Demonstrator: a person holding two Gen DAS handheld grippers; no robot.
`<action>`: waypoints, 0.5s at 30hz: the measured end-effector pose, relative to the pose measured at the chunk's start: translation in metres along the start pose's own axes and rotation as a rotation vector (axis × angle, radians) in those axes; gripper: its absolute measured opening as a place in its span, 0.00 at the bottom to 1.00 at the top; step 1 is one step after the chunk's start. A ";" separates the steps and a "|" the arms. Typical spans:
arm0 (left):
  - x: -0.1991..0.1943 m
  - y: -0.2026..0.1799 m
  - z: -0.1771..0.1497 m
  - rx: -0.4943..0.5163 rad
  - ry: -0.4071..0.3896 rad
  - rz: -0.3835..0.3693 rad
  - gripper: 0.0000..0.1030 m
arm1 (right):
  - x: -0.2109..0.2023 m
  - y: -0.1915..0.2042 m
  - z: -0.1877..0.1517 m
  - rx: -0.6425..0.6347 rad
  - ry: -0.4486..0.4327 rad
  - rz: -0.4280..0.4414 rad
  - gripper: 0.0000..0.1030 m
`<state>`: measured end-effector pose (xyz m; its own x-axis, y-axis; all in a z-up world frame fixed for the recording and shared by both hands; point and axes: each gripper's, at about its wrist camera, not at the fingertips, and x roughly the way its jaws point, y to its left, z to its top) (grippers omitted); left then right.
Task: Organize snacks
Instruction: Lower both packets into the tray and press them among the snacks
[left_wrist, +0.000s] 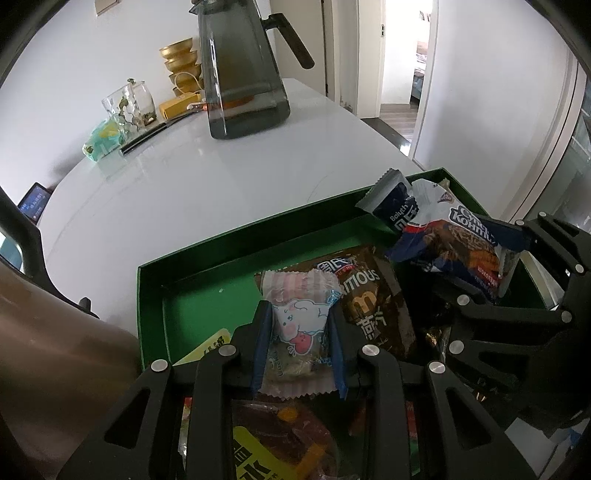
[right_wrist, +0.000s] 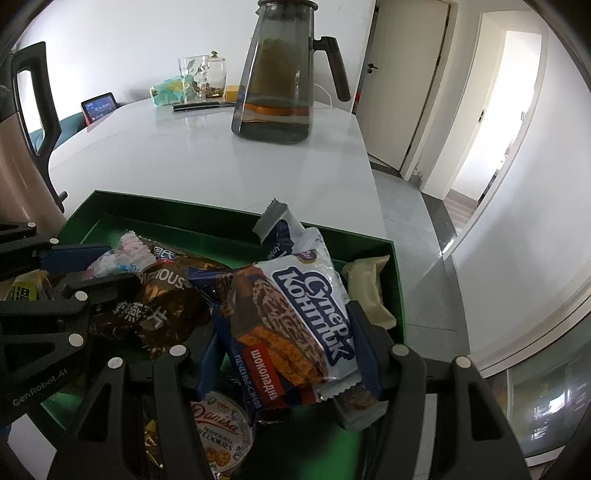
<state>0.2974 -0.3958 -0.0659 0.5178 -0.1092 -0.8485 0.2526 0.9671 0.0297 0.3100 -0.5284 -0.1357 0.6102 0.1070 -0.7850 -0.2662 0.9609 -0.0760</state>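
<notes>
A green tray (left_wrist: 236, 230) on the white table holds several snack packs. My left gripper (left_wrist: 298, 314) is shut on a small pink-and-white candy packet with a cartoon animal (left_wrist: 301, 325), held over the tray. My right gripper (right_wrist: 286, 325) is shut on a blue-and-white chocolate cookie pack (right_wrist: 303, 314), which also shows at the right of the left wrist view (left_wrist: 458, 243). A dark blue silver-ended wrapper (right_wrist: 277, 225) sticks up behind it. A brown oat snack bag (left_wrist: 373, 299) lies in the tray between the grippers. The tray also shows in the right wrist view (right_wrist: 166, 206).
A dark glass tea pitcher (left_wrist: 242, 70) stands on the table beyond the tray. A brown kettle with a black handle (left_wrist: 40, 350) is close on the left. Glass jars (left_wrist: 127, 105), gold bowls (left_wrist: 183, 61) and a small screen (right_wrist: 99, 107) sit at the far edge. A cookie tin (right_wrist: 221, 432) lies under my right gripper.
</notes>
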 end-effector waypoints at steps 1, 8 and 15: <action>0.000 0.001 0.000 -0.001 0.000 -0.001 0.25 | 0.000 0.001 0.000 -0.002 0.002 -0.001 0.47; -0.001 0.000 -0.002 0.003 -0.005 0.002 0.25 | -0.007 0.008 -0.010 -0.013 0.010 0.009 0.47; -0.002 -0.002 -0.005 0.010 -0.009 0.009 0.25 | -0.018 0.011 -0.024 -0.027 0.023 -0.008 0.47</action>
<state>0.2921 -0.3964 -0.0667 0.5274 -0.1026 -0.8434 0.2562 0.9657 0.0427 0.2781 -0.5259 -0.1373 0.5954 0.0934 -0.7979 -0.2819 0.9544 -0.0986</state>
